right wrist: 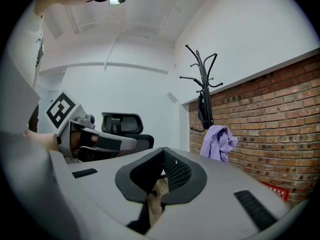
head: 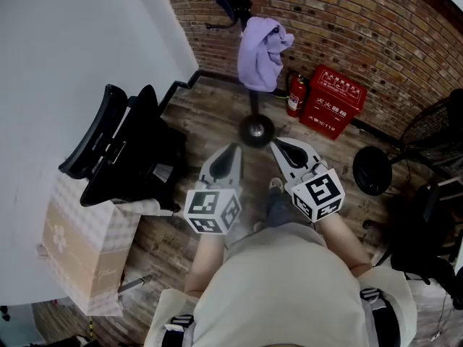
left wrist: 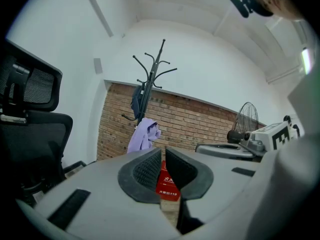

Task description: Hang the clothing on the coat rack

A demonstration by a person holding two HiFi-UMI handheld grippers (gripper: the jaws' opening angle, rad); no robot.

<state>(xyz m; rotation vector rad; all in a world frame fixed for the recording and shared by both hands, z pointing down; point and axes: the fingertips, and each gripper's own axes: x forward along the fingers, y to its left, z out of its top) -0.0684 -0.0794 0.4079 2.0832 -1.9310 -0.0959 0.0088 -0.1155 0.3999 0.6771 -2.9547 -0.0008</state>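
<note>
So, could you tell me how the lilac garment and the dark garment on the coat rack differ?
Colour: the lilac garment is pale purple; the dark garment looks navy. Height: the dark garment hangs higher, the lilac garment below it. Shape: the lilac garment is bunched and wide, the dark garment narrow against the pole. Both hang on the coat rack.

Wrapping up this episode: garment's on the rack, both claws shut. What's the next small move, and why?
Probably just lower both claws to rest and stop. The purple garment already hangs on the rack. The left claw and right claw are shut, hold nothing and sit well short of it, so nothing looks left to hang.
</note>
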